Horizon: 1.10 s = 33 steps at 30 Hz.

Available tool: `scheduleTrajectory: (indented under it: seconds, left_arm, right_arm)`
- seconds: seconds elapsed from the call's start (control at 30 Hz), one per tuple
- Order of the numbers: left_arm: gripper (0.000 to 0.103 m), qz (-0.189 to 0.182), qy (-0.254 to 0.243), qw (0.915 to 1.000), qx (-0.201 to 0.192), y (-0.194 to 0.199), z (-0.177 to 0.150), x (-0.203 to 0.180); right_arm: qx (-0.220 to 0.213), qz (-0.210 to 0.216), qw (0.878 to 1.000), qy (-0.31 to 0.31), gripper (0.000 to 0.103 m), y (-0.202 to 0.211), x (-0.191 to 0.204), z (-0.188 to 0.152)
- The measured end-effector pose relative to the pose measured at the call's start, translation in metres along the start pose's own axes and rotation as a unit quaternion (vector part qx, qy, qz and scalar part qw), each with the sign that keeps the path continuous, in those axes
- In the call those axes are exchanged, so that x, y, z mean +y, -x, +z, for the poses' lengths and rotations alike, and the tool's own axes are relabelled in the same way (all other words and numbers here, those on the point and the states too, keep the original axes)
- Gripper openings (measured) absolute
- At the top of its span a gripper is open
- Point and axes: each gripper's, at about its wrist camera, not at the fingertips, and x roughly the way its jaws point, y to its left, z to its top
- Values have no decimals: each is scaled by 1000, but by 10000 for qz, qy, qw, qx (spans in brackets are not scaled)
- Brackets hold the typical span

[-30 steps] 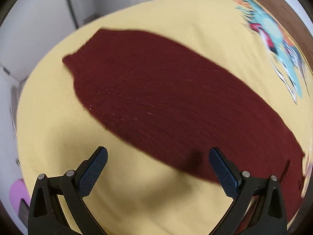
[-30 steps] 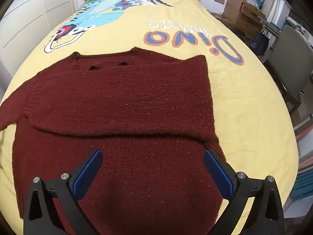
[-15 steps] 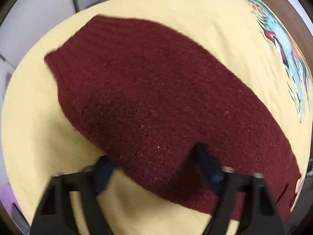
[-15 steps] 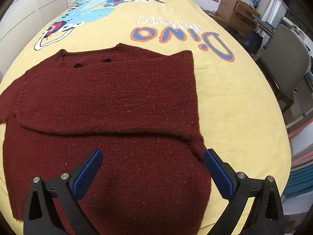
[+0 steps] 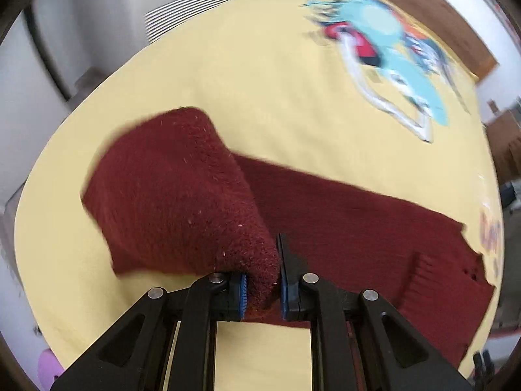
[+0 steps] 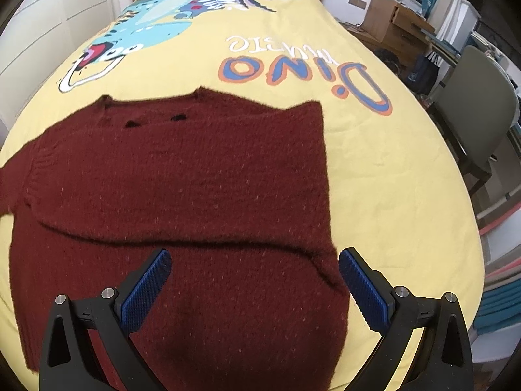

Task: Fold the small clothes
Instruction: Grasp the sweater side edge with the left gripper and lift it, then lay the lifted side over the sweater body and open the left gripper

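**Sweater: left sleeve pinched for its fold**

While the left claw (image 5: 262,280) stands pressed together on the sleeve (image 5: 176,202), that maroon knit rises off the bed (image 5: 260,81) in a bunched cone, its cuff hanging toward 9 o'clock.

- Sweater (image 6: 182,176): flat on the yellow cover, neckline at 12 o'clock in the right view; one sleeve already lies across the chest.
- Right claw (image 6: 252,285): spread, holding nothing, hovering over the lower body panel.
- Method, as judged: carry the sleeve high enough that the cuff clears the knit, lay it straight across the chest, release only once flat. The free claw could pin the body against dragging.
- Edges: bed edge near at 9 o'clock in the left view; chair (image 6: 478,104) and clutter beyond 3 o'clock in the right view.
- Open room: bare cover toward 12 o'clock.
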Motion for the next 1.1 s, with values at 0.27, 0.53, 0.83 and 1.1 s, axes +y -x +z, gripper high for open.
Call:
scheduleTrajectory:
  seconds: [0.27, 0.53, 0.83, 1.1]
  left_arm:
    - [12, -741, -799, 9938, -198, 39, -22, -103]
    - [11, -1373, -1722, 9753, -183, 27, -37, -233]
    - [11, -1121, -2441, 9624, 402, -40, -101, -313]
    - [12, -675, -2623, 9605, 638, -88, -138, -318]
  right_arm:
    - [-168, 101, 9998, -46, 103, 11, -7, 29]
    - [-353, 64, 9994, 6, 103, 30, -18, 51]
    - [-116, 17, 9999, -20, 103, 24, -30, 37]
    - [115, 71, 9999, -81, 103, 12, -35, 15]
